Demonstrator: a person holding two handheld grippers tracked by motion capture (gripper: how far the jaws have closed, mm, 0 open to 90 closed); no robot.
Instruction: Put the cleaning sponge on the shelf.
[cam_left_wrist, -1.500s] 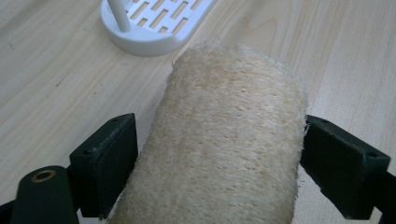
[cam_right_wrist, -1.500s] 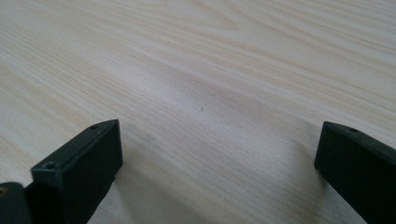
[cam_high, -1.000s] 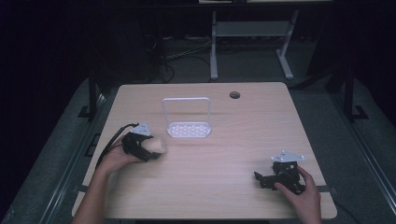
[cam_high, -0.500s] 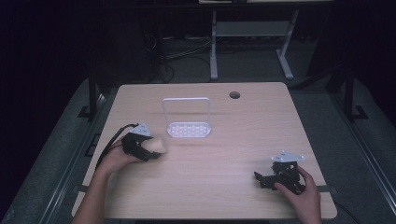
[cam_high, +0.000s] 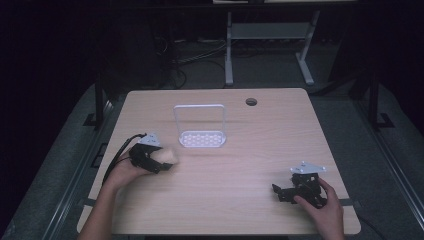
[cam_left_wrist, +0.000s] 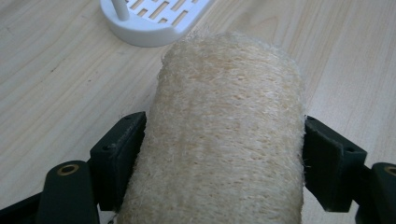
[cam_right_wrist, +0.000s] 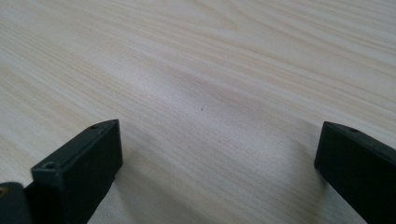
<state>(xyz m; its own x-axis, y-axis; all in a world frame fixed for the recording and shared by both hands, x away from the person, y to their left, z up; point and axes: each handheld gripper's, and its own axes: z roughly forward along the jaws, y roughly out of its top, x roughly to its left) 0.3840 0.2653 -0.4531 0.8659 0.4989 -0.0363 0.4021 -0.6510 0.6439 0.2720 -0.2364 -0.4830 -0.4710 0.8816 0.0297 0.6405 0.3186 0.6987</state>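
One loofah (cam_left_wrist: 224, 135) sits clamped in the left hand-held gripper (cam_high: 162, 162) on the surface (cam_high: 240, 175), near one empty white rack (cam_high: 201, 137); the right hand-held gripper (cam_right_wrist: 219, 172) rests released, holding nothing

No text, label, brand, number or sign can be read anywhere — not on the pale wooden table (cam_high: 240, 175), not on the white plastic slotted rack with its wire hoop (cam_high: 201, 138) standing on it, and not on the beige fibrous loofah roll (cam_left_wrist: 224, 140) just beside that rack.
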